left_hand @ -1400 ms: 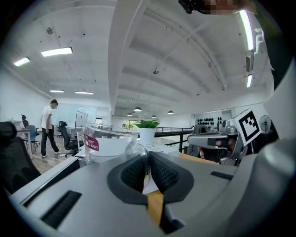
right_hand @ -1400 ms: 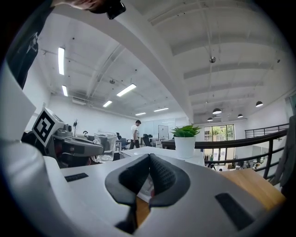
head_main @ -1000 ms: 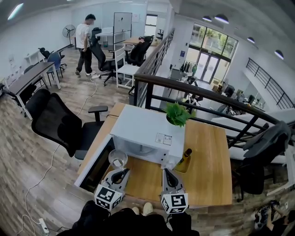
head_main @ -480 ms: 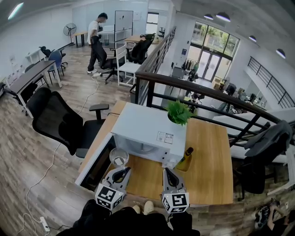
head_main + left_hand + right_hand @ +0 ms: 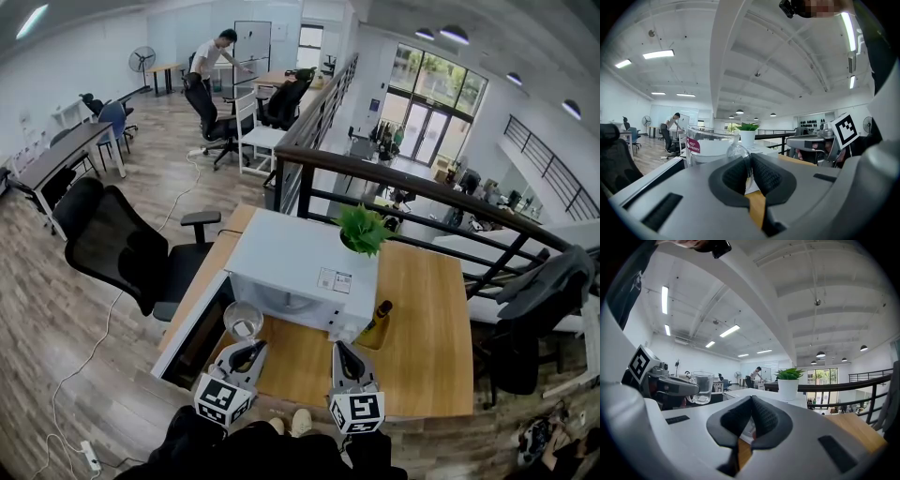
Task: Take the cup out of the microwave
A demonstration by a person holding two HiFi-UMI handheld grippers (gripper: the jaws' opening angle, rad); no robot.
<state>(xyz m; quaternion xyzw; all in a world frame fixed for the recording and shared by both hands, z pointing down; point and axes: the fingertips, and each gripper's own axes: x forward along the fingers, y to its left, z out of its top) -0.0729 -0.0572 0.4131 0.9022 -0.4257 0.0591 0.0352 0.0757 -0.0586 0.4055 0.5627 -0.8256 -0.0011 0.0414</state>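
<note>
A clear glass cup (image 5: pixel 242 322) with a red label hangs in front of the white microwave (image 5: pixel 300 272), over its open door (image 5: pixel 192 330). My left gripper (image 5: pixel 246 350) is shut on the cup's handle. In the left gripper view the cup (image 5: pixel 710 146) stands upright just beyond the left gripper (image 5: pixel 749 171), whose pads pinch the glass handle. My right gripper (image 5: pixel 339 350) hovers beside it over the wooden table (image 5: pixel 422 328), shut and empty. The right gripper view shows the right gripper (image 5: pixel 751 416) with its pads together, and the cup (image 5: pixel 701 387) off to its left.
A potted plant (image 5: pixel 363 231) stands on the microwave's top. An amber bottle (image 5: pixel 378 323) sits at the microwave's right front corner. A black office chair (image 5: pixel 122 248) stands left of the table, a railing (image 5: pixel 412 192) runs behind it. A person (image 5: pixel 211 61) moves far back.
Both grippers and the cup stay where they were. Only the person at the far back has walked to the right and bent over.
</note>
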